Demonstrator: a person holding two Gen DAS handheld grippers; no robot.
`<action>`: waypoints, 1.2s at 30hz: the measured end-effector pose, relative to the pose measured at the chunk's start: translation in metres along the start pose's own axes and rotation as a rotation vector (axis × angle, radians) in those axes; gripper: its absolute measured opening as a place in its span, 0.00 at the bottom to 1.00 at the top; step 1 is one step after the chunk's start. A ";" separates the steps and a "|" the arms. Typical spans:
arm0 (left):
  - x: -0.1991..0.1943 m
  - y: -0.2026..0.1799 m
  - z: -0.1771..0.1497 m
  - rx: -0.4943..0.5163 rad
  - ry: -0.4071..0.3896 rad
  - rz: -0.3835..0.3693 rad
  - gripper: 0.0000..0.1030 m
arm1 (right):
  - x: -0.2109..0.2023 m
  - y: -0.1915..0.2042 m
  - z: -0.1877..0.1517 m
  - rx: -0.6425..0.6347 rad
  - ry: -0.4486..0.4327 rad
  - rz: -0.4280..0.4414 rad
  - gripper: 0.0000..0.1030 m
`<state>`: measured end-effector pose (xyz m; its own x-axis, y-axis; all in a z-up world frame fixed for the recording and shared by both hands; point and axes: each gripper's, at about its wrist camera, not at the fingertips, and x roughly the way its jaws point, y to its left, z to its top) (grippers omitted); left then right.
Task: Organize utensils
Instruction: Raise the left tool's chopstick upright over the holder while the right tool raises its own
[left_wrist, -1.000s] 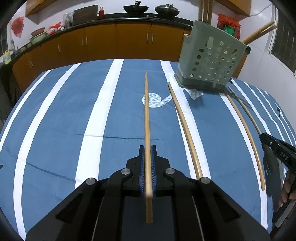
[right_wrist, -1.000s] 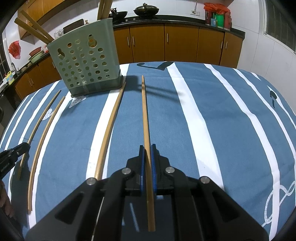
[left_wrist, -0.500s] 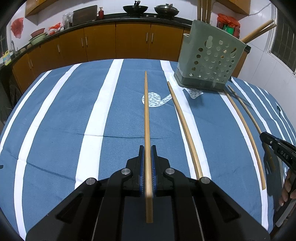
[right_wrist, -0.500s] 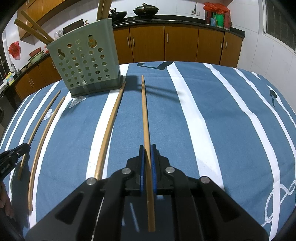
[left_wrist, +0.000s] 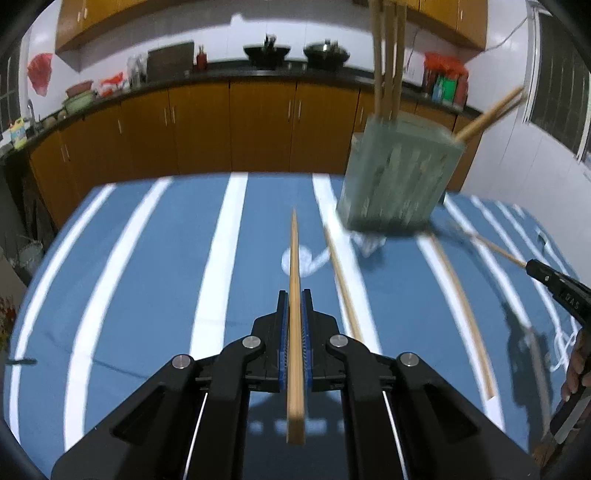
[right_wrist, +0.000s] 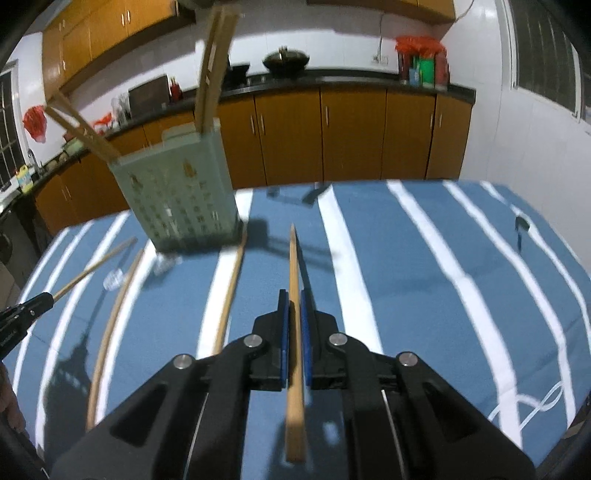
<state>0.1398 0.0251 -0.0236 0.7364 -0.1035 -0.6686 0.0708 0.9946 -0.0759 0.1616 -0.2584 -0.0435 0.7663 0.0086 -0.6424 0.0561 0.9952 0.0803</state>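
- Lifting now: both grippers have risen off the cloth since a second ago, each carrying its chopstick clear of the table; both views motion-blurred.
- Left gripper (left_wrist: 294, 325) clamped shut on chopstick (left_wrist: 294, 295), tip pointing forward.
- Right gripper (right_wrist: 294, 325) clamped on its chopstick (right_wrist: 293, 314) likewise.
- Two loose sticks (right_wrist: 231, 291) lie on the striped cloth (right_wrist: 406, 277).
- Green holder (right_wrist: 181, 192) stands beyond, sticks upright inside.

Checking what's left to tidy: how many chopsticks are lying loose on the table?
2. One chopstick lies just right of the left claw; the other farther right, toward the right claw. Each claw holds one more.
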 end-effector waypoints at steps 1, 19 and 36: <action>-0.004 0.000 0.004 -0.002 -0.014 -0.003 0.07 | -0.005 0.000 0.005 -0.001 -0.019 0.003 0.08; -0.059 -0.010 0.069 0.005 -0.218 -0.048 0.07 | -0.059 0.006 0.061 0.004 -0.222 0.066 0.08; -0.110 -0.071 0.141 0.050 -0.484 -0.170 0.07 | -0.115 0.034 0.150 0.046 -0.512 0.244 0.08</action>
<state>0.1487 -0.0330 0.1598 0.9379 -0.2596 -0.2303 0.2399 0.9645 -0.1104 0.1718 -0.2405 0.1474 0.9724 0.1779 -0.1510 -0.1424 0.9650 0.2202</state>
